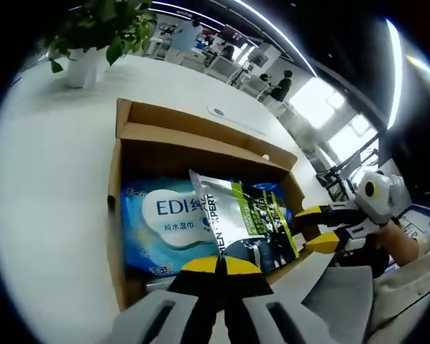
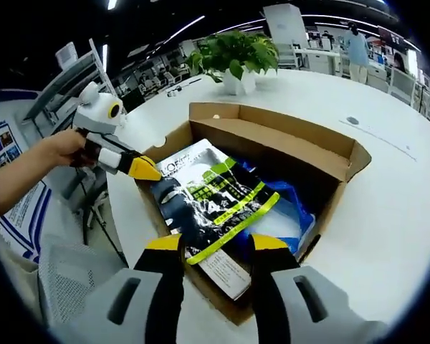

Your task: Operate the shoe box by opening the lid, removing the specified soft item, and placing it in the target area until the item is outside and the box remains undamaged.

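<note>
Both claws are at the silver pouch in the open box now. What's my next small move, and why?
Probably lift the silver pouch a little, straight up. The cardboard box is already open, and the pouch lies tilted over the blue wet-wipes pack. The left claw appears shut on one edge; the right claw straddles the other, not visibly closed. Rising slowly should spare the box walls.

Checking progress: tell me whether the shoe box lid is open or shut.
Open: the shoe box lid flap stands back, exposing the silver-green pouch and blue wet-wipes pack inside.
</note>
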